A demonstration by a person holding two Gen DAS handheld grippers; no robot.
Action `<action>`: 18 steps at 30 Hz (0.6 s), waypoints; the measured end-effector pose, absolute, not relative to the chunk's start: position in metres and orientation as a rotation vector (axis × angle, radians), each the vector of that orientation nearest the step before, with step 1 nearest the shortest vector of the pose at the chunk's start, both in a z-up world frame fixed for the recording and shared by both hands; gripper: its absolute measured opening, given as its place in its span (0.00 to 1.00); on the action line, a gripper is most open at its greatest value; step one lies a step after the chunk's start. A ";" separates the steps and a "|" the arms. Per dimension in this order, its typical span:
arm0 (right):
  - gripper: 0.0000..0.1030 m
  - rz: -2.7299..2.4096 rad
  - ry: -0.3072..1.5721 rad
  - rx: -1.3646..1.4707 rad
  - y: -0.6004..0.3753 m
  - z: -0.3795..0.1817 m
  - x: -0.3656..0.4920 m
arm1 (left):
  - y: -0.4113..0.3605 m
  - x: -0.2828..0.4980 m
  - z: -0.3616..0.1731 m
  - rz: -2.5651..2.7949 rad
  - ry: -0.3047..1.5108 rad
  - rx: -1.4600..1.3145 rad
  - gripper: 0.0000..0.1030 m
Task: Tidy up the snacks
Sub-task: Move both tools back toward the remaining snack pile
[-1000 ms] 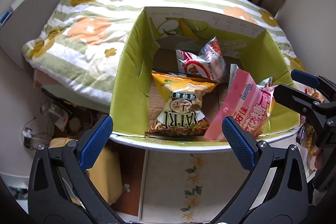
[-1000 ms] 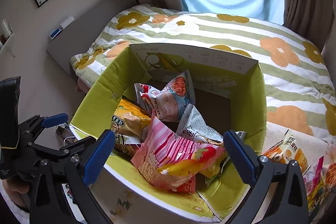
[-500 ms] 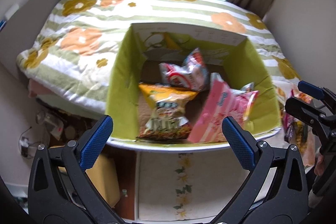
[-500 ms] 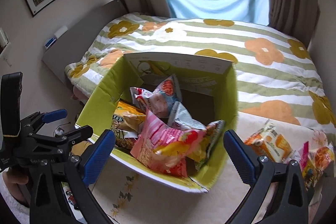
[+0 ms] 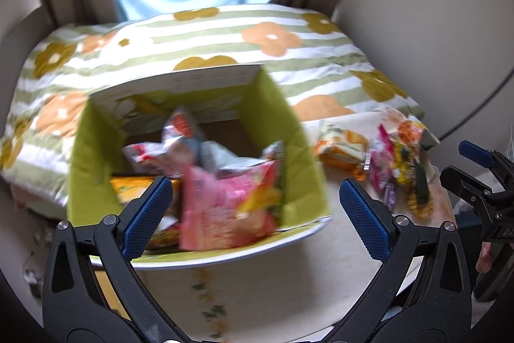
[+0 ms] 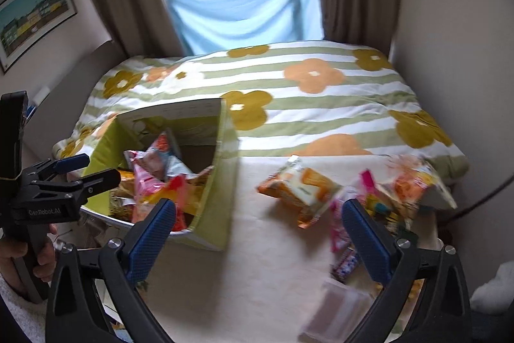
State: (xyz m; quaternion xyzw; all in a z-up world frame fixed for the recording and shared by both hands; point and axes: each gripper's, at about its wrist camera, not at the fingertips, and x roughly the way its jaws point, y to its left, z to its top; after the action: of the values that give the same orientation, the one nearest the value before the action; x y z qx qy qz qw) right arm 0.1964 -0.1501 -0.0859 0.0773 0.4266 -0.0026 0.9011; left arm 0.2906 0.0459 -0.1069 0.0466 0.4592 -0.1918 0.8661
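- Presently, the right gripper (image 6: 258, 237) stands with its jaws spread wide and nothing between them, raised over the table (image 6: 257, 262) and facing the loose snacks.
- The left gripper (image 5: 253, 217) is likewise wide open and empty, held in front of the green box (image 5: 302, 169), which sits on the table's left part against the bed (image 6: 321, 105).
- Nearest the right gripper lies an orange snack bag (image 6: 297, 187), flat on the table and apart from the box.
- Further right is a heap of mixed packets (image 6: 401, 198), overlapping one another; motion blur prevents a count or a reading of labels.
- A pale translucent item (image 6: 337, 311) lies near the table's front edge; its nature cannot be told.
- The box already holds several bags, a pink packet (image 5: 225, 214) leaning at its front.
- Judgement: the bags look light, air-filled and soft, with slick film skins; contents are probably brittle.
- Judgement: the orange bag is best taken by a crimped end seam or a free corner, where the film is flat and the jaws will not crush the filling.
- Judgement: a squeeze across the puffed middle risks slipping or bursting; packets in the heap may drag neighbours along.
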 end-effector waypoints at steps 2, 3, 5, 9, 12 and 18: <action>1.00 -0.037 0.878 0.177 -0.172 -0.087 0.185 | 0.021 0.286 -0.106 -0.424 0.961 0.114 1.00; 1.00 -0.049 0.878 0.184 -0.183 -0.087 0.179 | 0.006 0.283 -0.106 -0.437 0.963 0.118 1.00; 1.00 -0.067 0.884 0.191 -0.201 -0.089 0.169 | -0.017 0.278 -0.108 -0.459 0.965 0.118 1.00; 1.00 -0.094 0.907 0.193 -0.242 -0.097 0.151 | -0.073 0.267 -0.116 -0.503 0.989 0.124 1.00; 1.00 -0.099 0.921 0.203 -0.271 -0.107 0.141 | -0.110 0.261 -0.126 -0.523 1.012 0.129 1.00; 0.99 -0.118 0.949 0.250 -0.319 -0.136 0.128 | -0.167 0.253 -0.148 -0.532 1.050 0.163 1.00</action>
State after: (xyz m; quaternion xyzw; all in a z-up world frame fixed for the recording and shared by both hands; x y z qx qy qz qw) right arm 0.1277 -0.3194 -0.1363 0.1199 0.4556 -0.0565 0.8803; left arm 0.2534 -0.1669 -0.1484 0.0766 0.4945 -0.2507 0.8287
